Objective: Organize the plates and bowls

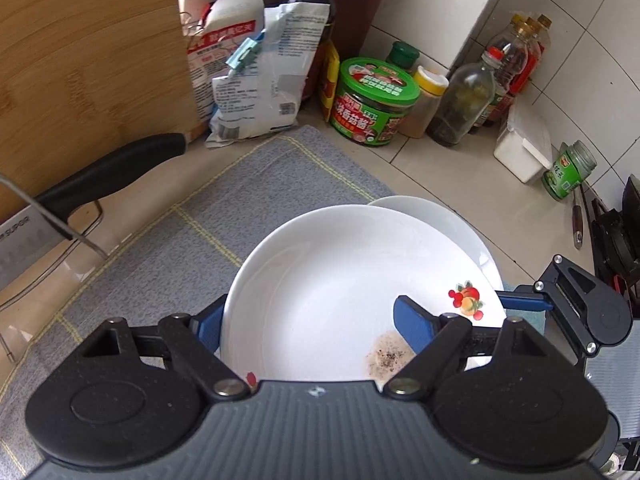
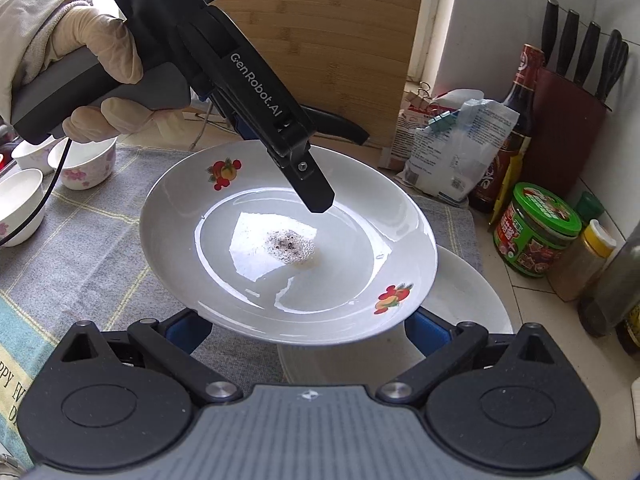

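Plate [image 2: 288,248] under "GenRobot.AI" hand-held gripper [image 2: 316,196]

The left claw [image 2: 316,196] bore "GenRobot.AI" in white along its arm, and above it, on the body, small lines read "Data Acquisition System" under the cut-off letters "DAS". Left of that claw, the cloth [image 2: 12,376] showed "PPY" at its edge. The cleaver blade [image 1: 16,240] read "SUPOR". Chinese print on the green tub [image 1: 370,104] was too blurred to read.
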Tool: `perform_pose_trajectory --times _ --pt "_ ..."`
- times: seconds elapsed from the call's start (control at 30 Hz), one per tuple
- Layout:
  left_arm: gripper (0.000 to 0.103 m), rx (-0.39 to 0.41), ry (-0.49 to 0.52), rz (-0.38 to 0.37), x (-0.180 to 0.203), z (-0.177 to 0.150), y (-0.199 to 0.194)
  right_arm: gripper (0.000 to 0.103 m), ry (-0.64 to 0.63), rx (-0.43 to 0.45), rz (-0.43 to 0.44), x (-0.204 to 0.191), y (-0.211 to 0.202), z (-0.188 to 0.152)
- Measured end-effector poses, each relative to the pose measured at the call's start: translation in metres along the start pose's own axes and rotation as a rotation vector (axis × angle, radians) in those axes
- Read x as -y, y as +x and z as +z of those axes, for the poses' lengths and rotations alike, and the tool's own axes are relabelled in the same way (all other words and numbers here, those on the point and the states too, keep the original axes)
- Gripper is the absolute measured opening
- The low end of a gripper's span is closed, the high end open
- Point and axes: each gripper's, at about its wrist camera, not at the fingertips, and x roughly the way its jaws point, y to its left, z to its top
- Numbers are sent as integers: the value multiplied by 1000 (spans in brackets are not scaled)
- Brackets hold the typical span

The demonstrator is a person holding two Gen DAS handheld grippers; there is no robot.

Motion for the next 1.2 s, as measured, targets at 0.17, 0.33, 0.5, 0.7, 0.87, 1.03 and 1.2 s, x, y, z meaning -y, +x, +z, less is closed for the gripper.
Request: perform_pose_trajectory --times 0.17,0.33,0.5,0.7,0.87,1.03,1.2 --pt "84 -19 42 -30 19 10 16 103 35 -3 -40 16 -9 -12" --pt "84 -45 77 -57 37 16 35 103 83 -24 -75 29 -10 -24" --pt "84 -65 99 -76 48 17 49 103 105 -43 -90 37 -12 -34" --pt "84 -88 109 -79 52 17 57 103 114 -53 -88 39 -13 -40" --pt "84 -90 110 -81 52 17 57 103 114 -55 -86 39 -13 -40" --pt "84 -97 117 -82 55 19 61 103 117 -65 -88 40 -12 -40" --pt "84 -108 123 -90 57 19 66 103 123 -75 -95 39 -13 -43"
